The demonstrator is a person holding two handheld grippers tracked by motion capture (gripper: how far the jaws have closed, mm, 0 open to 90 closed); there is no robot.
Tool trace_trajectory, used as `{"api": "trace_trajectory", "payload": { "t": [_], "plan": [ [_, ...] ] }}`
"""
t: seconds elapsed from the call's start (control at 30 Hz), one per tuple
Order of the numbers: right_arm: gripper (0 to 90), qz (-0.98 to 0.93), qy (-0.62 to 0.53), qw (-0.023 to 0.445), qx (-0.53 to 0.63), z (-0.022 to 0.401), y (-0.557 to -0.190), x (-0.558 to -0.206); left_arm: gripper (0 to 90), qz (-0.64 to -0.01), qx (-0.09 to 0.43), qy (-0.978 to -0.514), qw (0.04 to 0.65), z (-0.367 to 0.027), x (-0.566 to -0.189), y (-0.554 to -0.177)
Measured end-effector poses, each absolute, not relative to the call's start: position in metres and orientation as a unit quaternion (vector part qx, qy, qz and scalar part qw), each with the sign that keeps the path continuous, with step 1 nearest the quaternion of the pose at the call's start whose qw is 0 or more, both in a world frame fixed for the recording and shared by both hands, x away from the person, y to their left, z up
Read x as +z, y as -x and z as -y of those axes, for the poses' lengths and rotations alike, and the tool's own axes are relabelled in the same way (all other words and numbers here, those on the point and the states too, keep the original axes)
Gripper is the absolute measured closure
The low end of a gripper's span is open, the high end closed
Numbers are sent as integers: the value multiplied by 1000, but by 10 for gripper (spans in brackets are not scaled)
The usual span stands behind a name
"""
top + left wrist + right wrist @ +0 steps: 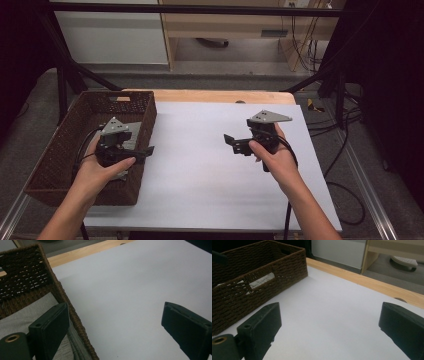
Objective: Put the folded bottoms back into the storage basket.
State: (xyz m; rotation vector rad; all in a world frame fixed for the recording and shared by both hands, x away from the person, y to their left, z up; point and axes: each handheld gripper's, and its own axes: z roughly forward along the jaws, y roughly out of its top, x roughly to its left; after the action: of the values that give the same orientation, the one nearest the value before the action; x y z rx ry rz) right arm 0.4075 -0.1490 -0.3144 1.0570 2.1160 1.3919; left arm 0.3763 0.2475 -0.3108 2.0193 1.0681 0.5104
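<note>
Left hand-held gripper [142,150]: jaws spread wide, nothing between them. It hangs over the right wall of the brown woven basket [52,155] at the left side of the desk [210,170], tips pointing right toward the open white surface. In the left gripper view one jaw sits over the basket's inside, the other over bare white top.

Right hand-held gripper [229,140]: jaws also spread, holding nothing. It's over the right-middle of the desk, tips aimed left toward the basket and well apart from it.

Thing in hand, as far as I can judge: the grey folded cloth [22,315] lying in the basket, just under and beside the left gripper. In the high view it peeks out as a pale grey patch [134,131] behind the gripper. The right gripper view shows a light patch through the basket's handle slot, too small to be sure what it is.

Handling, judged from looks: soft, limp and light, not fragile and not slippery. It will sag and unfold if lifted by one corner. Stacked fold edges show near the basket's right wall [75,342]. Best pinch there, through all layers at once, or take an edge with each gripper to keep it flat. The basket wall is close, so a jaw could snag the weave.
</note>
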Motion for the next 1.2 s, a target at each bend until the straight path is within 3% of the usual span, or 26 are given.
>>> {"api": "trace_trajectory", "payload": {
  "t": [0.7, 1.2],
  "plan": [
    [47, -723, -430, 230, 489, 223, -367, -362, 87, -417, 189, -791, 405, -256, -327, -350],
    [49, -708, -457, 230, 487, 245, -349, -391, 82, -411, 195, -789, 413, -255, -336, -338]
  ]
}}
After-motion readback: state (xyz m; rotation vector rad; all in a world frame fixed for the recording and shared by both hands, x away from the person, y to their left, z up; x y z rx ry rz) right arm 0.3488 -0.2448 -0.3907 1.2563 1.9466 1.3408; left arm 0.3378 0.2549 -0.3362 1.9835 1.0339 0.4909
